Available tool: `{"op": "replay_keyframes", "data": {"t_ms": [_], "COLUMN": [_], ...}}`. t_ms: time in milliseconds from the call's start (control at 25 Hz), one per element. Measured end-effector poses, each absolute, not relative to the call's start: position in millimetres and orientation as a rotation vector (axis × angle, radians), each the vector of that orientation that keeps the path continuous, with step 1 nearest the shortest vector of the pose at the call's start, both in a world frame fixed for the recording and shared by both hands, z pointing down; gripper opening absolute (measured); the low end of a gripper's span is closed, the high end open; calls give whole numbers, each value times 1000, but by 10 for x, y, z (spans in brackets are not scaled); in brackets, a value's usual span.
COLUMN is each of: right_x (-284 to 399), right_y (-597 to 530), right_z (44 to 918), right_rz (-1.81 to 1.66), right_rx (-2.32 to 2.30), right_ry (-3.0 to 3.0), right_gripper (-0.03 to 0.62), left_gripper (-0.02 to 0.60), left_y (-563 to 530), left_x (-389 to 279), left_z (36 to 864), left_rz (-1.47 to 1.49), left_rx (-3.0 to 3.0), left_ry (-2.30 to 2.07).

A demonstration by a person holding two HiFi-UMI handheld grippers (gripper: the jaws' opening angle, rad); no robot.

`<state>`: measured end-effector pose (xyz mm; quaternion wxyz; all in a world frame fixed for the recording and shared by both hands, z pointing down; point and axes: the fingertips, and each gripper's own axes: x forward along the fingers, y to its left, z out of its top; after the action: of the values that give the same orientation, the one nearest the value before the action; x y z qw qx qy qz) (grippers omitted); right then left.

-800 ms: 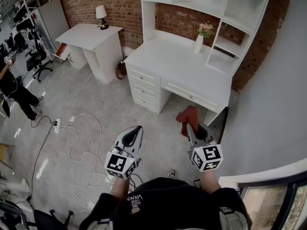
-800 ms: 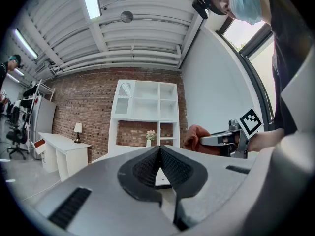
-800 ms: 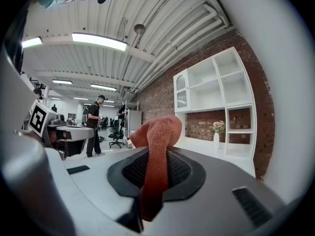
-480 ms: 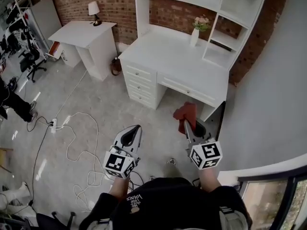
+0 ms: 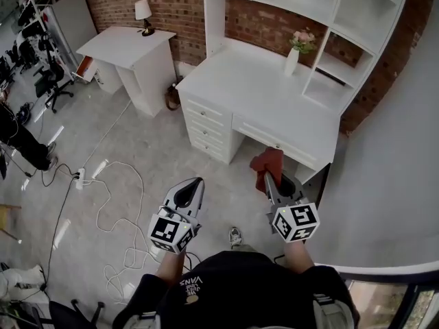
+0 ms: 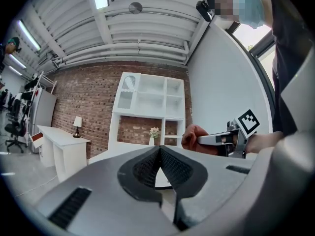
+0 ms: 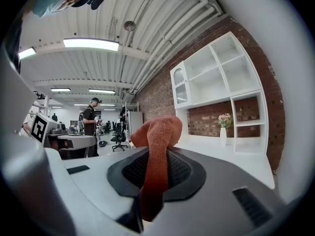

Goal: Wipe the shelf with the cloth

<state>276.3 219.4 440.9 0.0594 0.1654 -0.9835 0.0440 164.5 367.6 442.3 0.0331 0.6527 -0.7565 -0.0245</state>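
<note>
A rust-red cloth [image 5: 268, 166] hangs from my right gripper [image 5: 272, 181], whose jaws are shut on it; in the right gripper view the cloth [image 7: 156, 146] stands up between the pads. My left gripper [image 5: 191, 191] is shut and holds nothing, as the left gripper view [image 6: 159, 154] confirms. Both grippers hover over the floor in front of the white desk [image 5: 260, 98]. White shelves [image 5: 322, 19] rise from the desk's back and right side. The shelves [image 6: 150, 100] also appear in the left gripper view.
A white vase with pink flowers [image 5: 295, 52] stands on the desk by the shelf unit. A second white table with a lamp [image 5: 143, 12] is at the left. White cables [image 5: 113, 204] lie across the floor. A grey wall [image 5: 391, 170] runs along the right. A person [image 5: 17, 132] stands at far left.
The view has shifted slightly as I step; the desk sits a little differently in frame. Both grippers keep their pose, the cloth still in the right one.
</note>
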Motion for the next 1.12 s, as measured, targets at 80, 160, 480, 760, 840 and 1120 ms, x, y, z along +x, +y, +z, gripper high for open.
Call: {"op": "replay_keyframes", "data": {"t_ms": [80,160,480,760,840,1120], "right_x": [2649,2544,2188,2007,1961,1633], "right_y": [2031,1872,1157,735,673,387], "right_z": [4439,4464,4500,4539,4573,4612], "right_rz": [135,142,147,135,142,154], "right_rx": [476,451,404,392,405,539], "right_ry": [-2980,-2979,-2986,-2982,-2977,-2961], "right_gripper": [57,57,57,57,57,57], "left_gripper": [6,6,6,6,6,6], "left_y": [3508,3343,2618,2209,2134,1757], "left_x": [1548,1439,1114,887,830,396], "left_z": [4416,4402,4413,4461,4494,4589], "left_rz": [-67,-72,-70,-72,-73,-76], "left_rx": [2003,1985,1961,1938,1947,2046], "left_ry": [-2343,-2360,-2386,-2403,-2390,-2290]}}
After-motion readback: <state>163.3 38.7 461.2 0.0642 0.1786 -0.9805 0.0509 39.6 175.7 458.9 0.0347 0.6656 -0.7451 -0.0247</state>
